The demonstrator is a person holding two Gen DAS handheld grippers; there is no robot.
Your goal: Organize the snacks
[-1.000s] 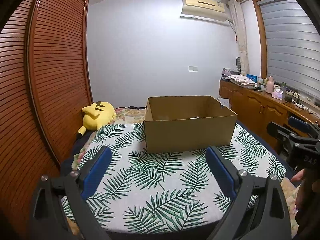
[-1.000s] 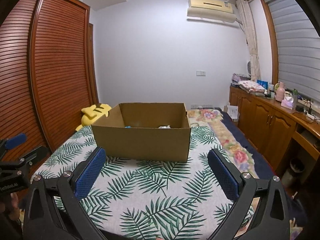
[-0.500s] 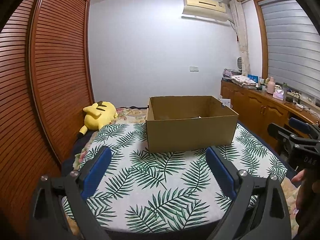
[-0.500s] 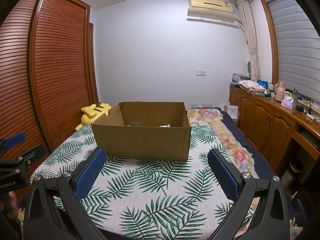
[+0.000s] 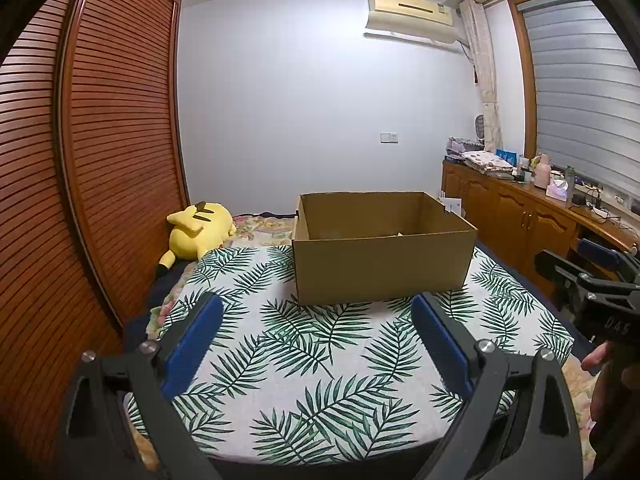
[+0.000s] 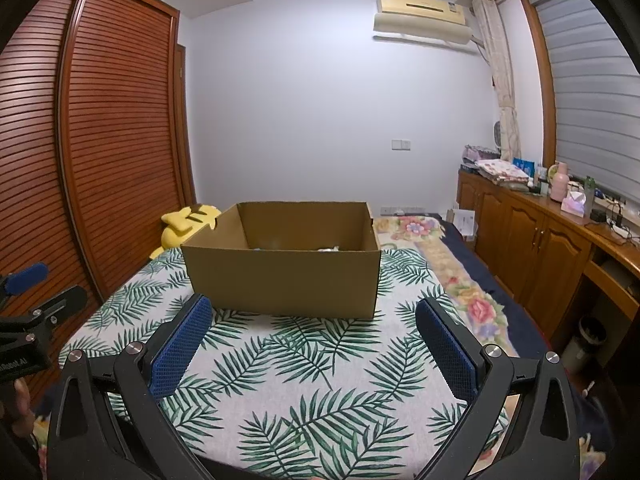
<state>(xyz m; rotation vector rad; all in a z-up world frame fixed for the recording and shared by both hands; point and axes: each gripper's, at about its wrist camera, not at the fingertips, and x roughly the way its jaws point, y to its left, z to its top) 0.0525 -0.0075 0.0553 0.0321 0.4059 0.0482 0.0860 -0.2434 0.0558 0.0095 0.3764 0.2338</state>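
Both tongs (image 5: pixel 316 344) (image 6: pixel 312 344) spread empty, brown open-topped cardboard box (image 6: pixel 284 264)

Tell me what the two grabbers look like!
Both grippers, left and right, are black frames with silver bolts. Each has two fingers with bumpy blue pads. White letters mark their sides. No cables or sleeves show.

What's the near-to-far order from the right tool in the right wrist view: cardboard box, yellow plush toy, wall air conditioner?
1. Open brown cardboard box, straight ahead on the leaf-print cover.
2. Yellow plush toy, behind the box, left, by the wardrobe.
3. Cream wall air conditioner, high on the far wall, right.
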